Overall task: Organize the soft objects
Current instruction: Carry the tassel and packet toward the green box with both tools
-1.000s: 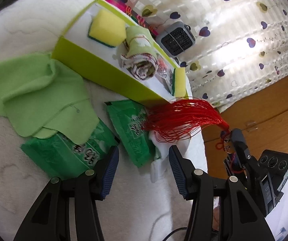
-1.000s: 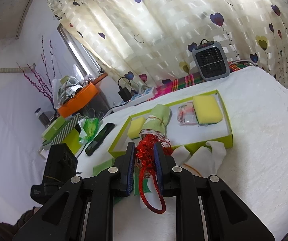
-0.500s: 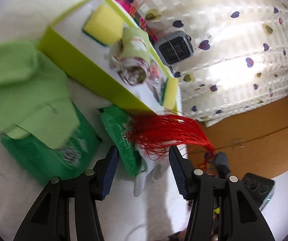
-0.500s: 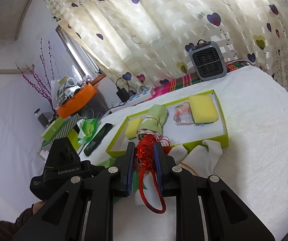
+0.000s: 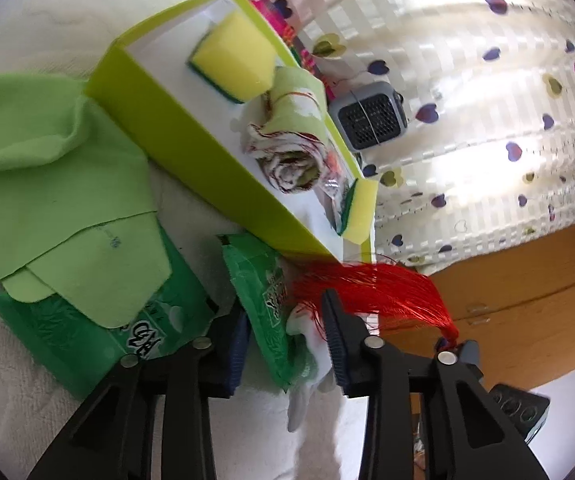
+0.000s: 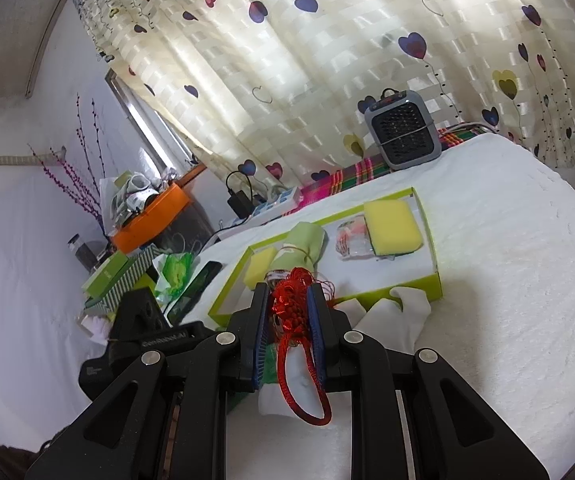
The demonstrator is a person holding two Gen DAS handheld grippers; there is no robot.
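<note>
At 6 o'clock of the green tray (image 6: 431,280), a red tassel (image 6: 291,304) was pinched by the right hand-held gripper (image 6: 287,312); the left hand-held gripper's (image 5: 287,332) jaws, just closing, were spread around a green packet (image 5: 263,304).

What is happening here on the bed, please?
A person is tidying soft things with two hand-held tongs. The right tongs are shut on a red tassel. The left tongs have just been closing around a green tissue pack, but whether the pads press on it is unclear. The green tray already holds two yellow sponges and a rolled cloth. White socks lie outside it.
</note>
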